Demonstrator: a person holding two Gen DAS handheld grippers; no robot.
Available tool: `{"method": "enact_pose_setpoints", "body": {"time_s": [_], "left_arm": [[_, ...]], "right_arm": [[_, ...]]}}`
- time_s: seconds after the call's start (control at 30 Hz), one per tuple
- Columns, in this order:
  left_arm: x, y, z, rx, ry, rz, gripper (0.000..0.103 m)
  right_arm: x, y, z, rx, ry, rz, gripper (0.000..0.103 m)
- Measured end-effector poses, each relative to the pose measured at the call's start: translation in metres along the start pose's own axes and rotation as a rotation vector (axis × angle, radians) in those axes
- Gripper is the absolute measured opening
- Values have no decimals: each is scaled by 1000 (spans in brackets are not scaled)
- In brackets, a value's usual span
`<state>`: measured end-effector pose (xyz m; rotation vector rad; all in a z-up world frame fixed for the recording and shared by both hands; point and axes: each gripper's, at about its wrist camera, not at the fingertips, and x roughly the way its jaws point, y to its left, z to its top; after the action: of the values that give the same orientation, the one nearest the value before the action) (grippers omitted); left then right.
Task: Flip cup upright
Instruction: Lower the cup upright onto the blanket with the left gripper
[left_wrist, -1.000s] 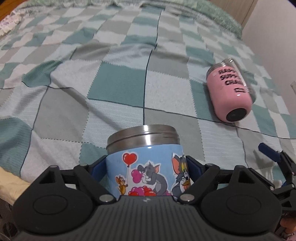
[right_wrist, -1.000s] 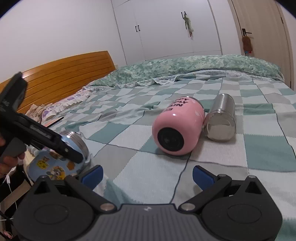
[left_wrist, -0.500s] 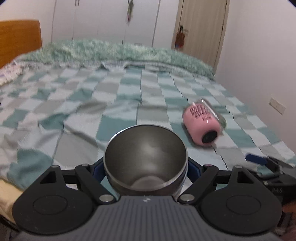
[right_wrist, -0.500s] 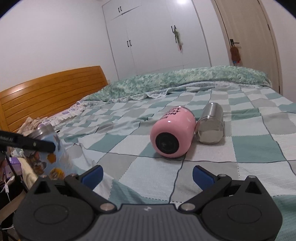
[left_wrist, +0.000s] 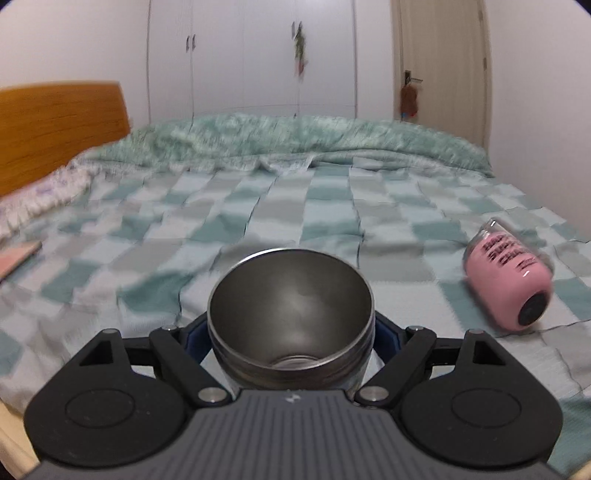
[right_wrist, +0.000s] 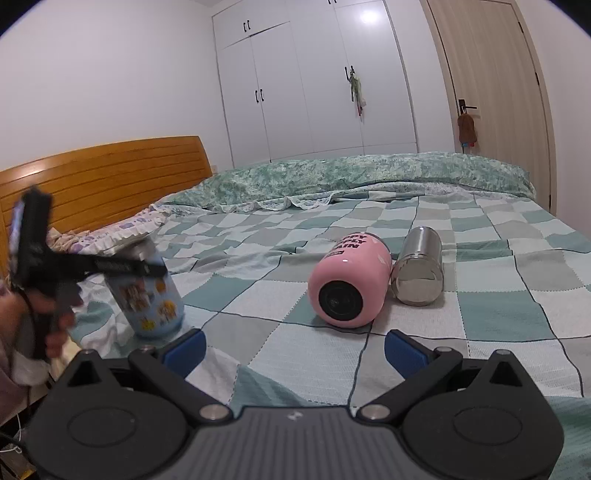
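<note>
In the right wrist view, the left tongs (right_wrist: 92, 266) appear at the far left, closed around the blue cartoon cup (right_wrist: 149, 291). The cup stands nearly upright at the near left edge of the bed (right_wrist: 498, 314), with its base at the checked blanket; whether it rests on the blanket cannot be told. In the left wrist view, the same cup (left_wrist: 290, 314) sits between the blue pads (left_wrist: 386, 338), which press against both of its sides, and its open steel mouth faces the camera.

Toward the middle of the bed, the pink cup (right_wrist: 349, 284) lies on its side, with its dark base turned toward the right wrist camera. The steel cup (right_wrist: 417, 271) lies on its side just beside the pink cup, on its right; contact cannot be confirmed.

The right tongs (right_wrist: 293, 345) are spread wide and grip nothing. They hover low over the blanket, short of the pink cup.
</note>
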<state>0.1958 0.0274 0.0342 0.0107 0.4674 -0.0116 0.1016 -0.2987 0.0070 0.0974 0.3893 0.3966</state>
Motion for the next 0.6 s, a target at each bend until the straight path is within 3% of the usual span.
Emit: {"method": "enact_pose_setpoints", "body": {"time_s": [0.17,0.2,0.23,0.43,0.6], "left_arm": [[-2,6,-1,-27,-7,-20,85],[-3,7,-1,-30,-5,-21,90],[-5,8,-1,-33,-6,-24,103],[-62,4,-2,-44,-155,-11,103],[-121,-14,-9,-29,-252,-103,103]], "right_arm": [[0,2,1,-12,-3,-1,103],[-1,3,1,-13,-6,-2,103],[-2,3,1,-13,-9,-3,103],[-16,9,1,-35,-45,-18,103],[-37,20,-3,-68,-97,-47,103]]}}
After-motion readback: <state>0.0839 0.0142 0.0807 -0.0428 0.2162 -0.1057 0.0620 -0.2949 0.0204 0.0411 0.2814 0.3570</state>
